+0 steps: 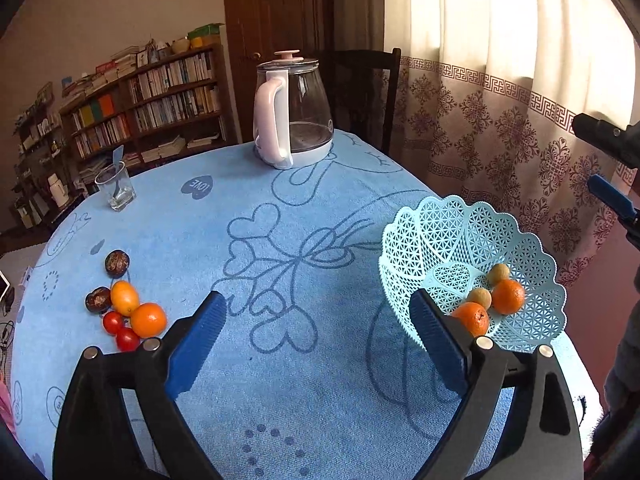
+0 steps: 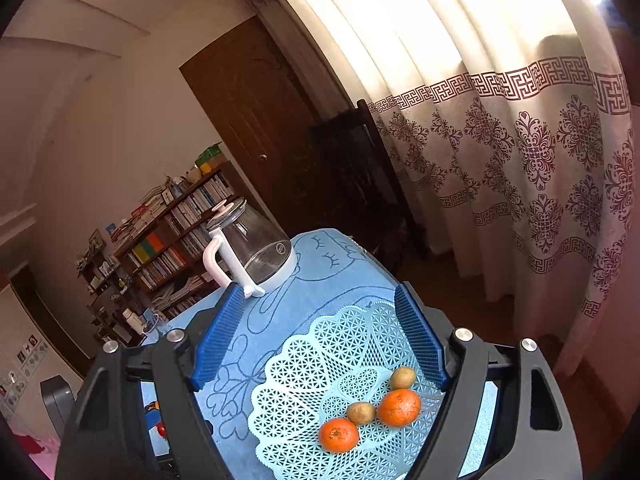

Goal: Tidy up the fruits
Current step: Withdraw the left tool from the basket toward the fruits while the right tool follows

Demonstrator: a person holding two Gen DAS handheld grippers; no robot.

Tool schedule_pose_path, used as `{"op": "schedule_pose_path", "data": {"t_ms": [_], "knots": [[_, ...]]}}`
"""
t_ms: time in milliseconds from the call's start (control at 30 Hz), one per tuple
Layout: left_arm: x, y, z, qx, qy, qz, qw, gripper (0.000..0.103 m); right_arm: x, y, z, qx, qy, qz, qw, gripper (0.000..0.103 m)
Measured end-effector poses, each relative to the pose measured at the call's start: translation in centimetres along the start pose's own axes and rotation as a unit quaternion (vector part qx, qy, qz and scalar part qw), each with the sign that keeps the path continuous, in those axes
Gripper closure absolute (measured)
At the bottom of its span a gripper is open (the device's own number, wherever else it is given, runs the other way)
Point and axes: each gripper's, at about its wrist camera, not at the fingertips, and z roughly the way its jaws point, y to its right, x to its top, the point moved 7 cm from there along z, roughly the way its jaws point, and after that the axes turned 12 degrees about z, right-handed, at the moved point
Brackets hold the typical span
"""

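Note:
A light-blue lattice basket point(image 1: 448, 236) stands at the table's right side and holds two oranges point(image 1: 507, 297) and two small yellow-brown fruits point(image 1: 498, 273). Loose fruit lies at the left: an orange point(image 1: 148, 319), a small oval orange fruit point(image 1: 124, 298), two red tomatoes point(image 1: 127, 338) and two dark brown fruits point(image 1: 117, 263). My left gripper point(image 1: 316, 346) is open and empty above the cloth between the pile and the basket. My right gripper point(image 2: 318, 338) is open and empty above the basket point(image 2: 320, 344), with its oranges point(image 2: 399, 407) below; it shows at the right edge of the left wrist view point(image 1: 612, 196).
A glass kettle with a white handle point(image 1: 290, 116) stands at the far side of the table. A drinking glass with a spoon point(image 1: 115, 186) stands at the far left. The blue cloth point(image 1: 280, 240) covers the round table. A dark chair point(image 1: 366, 92) and a curtain are behind.

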Motion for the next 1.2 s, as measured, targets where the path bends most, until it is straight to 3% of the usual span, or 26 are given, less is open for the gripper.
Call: {"op": "schedule_pose_path", "data": {"t_ms": [233, 733, 1200], "knots": [[-0.8, -3.2, -0.6, 0.025, -0.001, -0.03, 0.9992, 0.011, -1.1, -1.7, 0.1, 0.031, -0.012, -0.016, 0.999, 0.02], [-3.5, -10.7, -1.9, 0.092, -0.005, -0.101, 0.9906, 0.011, -5.3, -4.6, 1.5, 0.047, -0.054, -0.065, 0.995, 0.02], [-6.3, -15.0, -2.4, 0.134, -0.011, -0.13, 0.9824, 0.011, -11.8, -7.0, 3.2, 0.049, -0.11, -0.128, 0.984, 0.02]]}}
